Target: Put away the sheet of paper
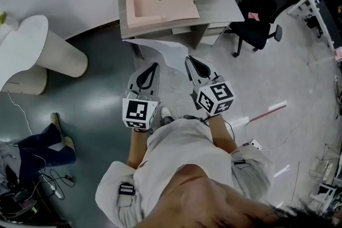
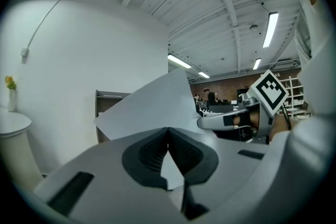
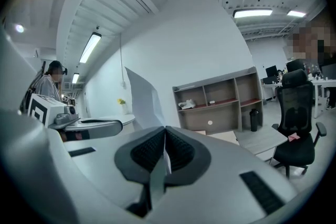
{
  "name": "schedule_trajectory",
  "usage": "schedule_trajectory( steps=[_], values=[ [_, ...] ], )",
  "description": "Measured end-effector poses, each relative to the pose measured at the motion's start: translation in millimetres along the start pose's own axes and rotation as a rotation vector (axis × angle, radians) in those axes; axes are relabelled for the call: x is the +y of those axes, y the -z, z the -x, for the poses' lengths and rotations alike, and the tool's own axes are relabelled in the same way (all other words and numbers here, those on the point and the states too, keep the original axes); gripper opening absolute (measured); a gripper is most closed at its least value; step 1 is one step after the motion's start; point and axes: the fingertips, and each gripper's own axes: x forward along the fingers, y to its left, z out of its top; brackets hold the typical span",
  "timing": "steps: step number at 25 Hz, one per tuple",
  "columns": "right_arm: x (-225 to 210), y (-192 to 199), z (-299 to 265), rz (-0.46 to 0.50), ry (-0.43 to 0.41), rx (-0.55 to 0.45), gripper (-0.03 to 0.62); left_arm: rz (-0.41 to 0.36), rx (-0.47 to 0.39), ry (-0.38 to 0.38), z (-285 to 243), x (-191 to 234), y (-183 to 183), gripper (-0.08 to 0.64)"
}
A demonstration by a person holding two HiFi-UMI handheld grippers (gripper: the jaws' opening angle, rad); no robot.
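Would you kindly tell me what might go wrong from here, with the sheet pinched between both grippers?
1. The left gripper and right gripper each pinch only the near edge of the sheet of paper. Pulling apart could tear it, and closing in could crease it.
2. Its free edge curls unsupported and may catch on the edge of the desk or miss the pink folder.

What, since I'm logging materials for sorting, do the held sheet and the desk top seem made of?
The sheet looks like thin white paper with a matte finish. It bends and one corner curls. The desk top is probably grey wood-look laminate, also matte. Faint streaks suggest grain, but it could be real wood.
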Motion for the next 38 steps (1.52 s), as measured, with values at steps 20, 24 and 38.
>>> schedule_trajectory(
  steps=[20,24,38],
  values=[
    [-26,6,-52,-0.018,-0.018,0.042,0.018,0.038,0.047,-0.021,-47,36,19,0.02],
    [-42,-5,-74,-0.016,-0.047,0.031,0.018,0.027,0.051,-0.044,-69,47,13,0.02],
    [-101,-39,-117,-0.024,-0.136,-0.011,0.018,-0.019,0.056,-0.116,-140,62,-10,0.02]
  ],
)
